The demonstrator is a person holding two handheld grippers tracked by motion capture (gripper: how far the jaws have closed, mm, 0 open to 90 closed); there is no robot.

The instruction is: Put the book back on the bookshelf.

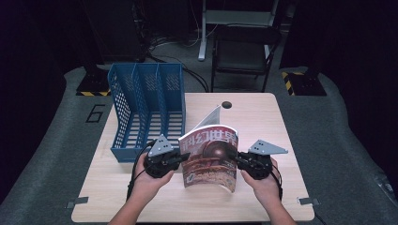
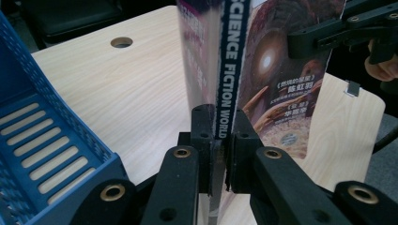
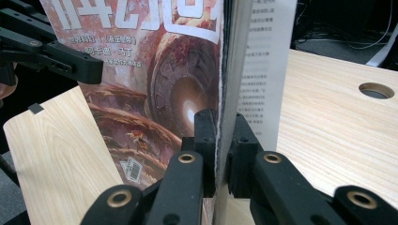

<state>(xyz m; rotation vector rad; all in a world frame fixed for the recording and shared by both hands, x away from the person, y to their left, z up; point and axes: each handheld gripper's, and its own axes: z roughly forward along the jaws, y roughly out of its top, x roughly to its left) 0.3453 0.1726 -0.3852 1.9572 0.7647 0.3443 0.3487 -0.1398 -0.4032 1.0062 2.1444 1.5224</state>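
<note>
Upright, glossy magazine (image 1: pixel 210 157) pinched by both black grippers, beside slotted blue plastic rack (image 1: pixel 146 108)

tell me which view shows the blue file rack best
The high view: the whole blue file rack stands at the table's back left with all three slots visible. The left gripper view catches one slotted corner.

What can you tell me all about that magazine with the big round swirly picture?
The magazine is a thin paper one with a reddish-brown cover: a glowing round shape, large white Chinese letters on top, a barcode low down. Its dark spine reads "SCIENCE FICTION WORLD". It stands upright above the table, right of the blue rack. The left tongs pinch its spine, the right tongs pinch its open page edge. One page fans out behind.
</note>
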